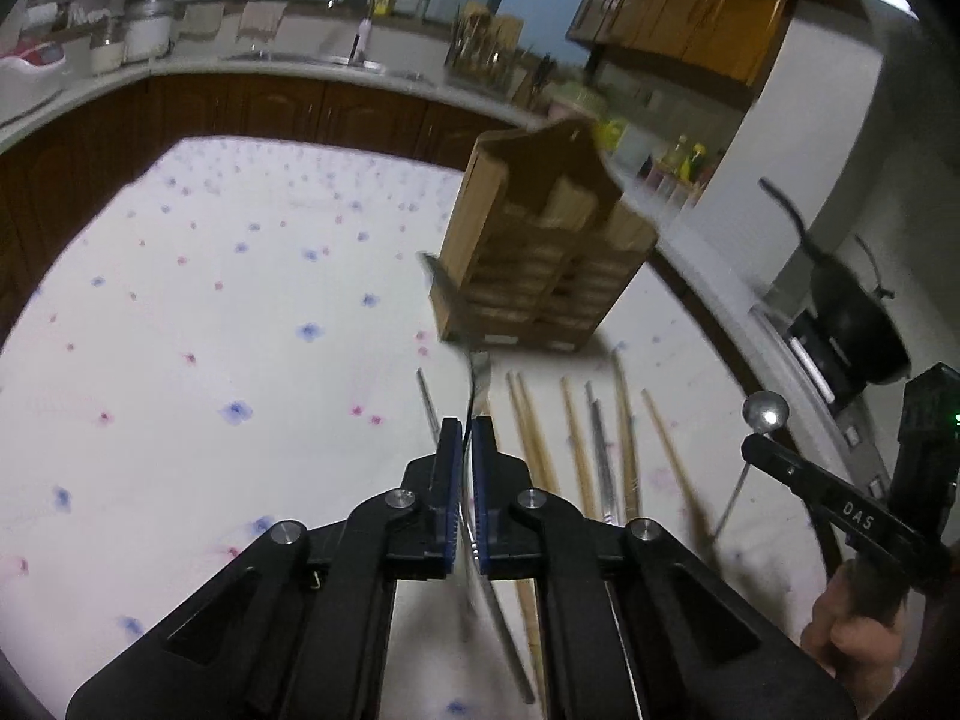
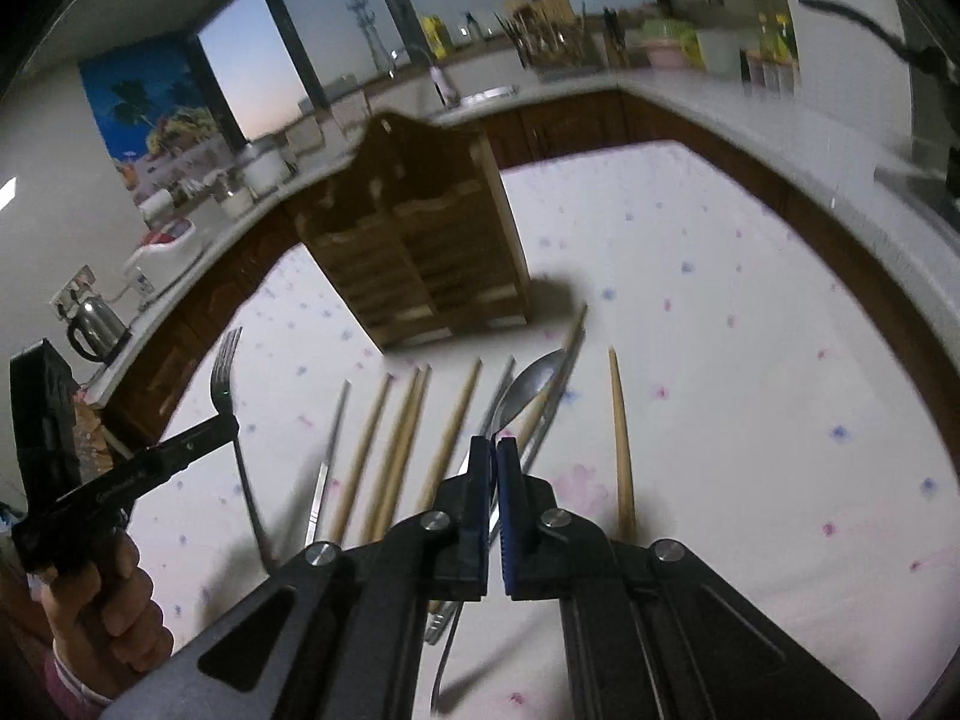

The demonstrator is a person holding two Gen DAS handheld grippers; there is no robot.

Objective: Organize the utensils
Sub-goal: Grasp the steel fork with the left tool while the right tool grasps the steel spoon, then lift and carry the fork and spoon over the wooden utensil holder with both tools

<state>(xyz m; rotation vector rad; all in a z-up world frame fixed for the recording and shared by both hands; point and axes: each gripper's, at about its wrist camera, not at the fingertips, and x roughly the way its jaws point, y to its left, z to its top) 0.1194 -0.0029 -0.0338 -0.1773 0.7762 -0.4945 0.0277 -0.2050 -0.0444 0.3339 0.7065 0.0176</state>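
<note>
A wooden utensil holder (image 1: 543,252) with slotted compartments stands on the flowered tablecloth (image 1: 210,300); it also shows in the right wrist view (image 2: 420,240). My left gripper (image 1: 467,429) is shut on a metal fork (image 1: 477,381), held above the cloth in front of the holder; the fork shows in the right wrist view (image 2: 225,360). My right gripper (image 2: 495,447) is shut on a metal spoon (image 2: 531,387); the spoon bowl shows in the left wrist view (image 1: 766,412). Several wooden chopsticks (image 2: 408,438) and metal utensils (image 2: 327,462) lie in a row on the cloth below both grippers.
A kitchen counter (image 1: 360,69) with a sink, jars and a utensil rack curves behind the table. A black wok (image 1: 852,312) sits on a stove at the right. A kettle (image 2: 96,324) stands on the counter at the left.
</note>
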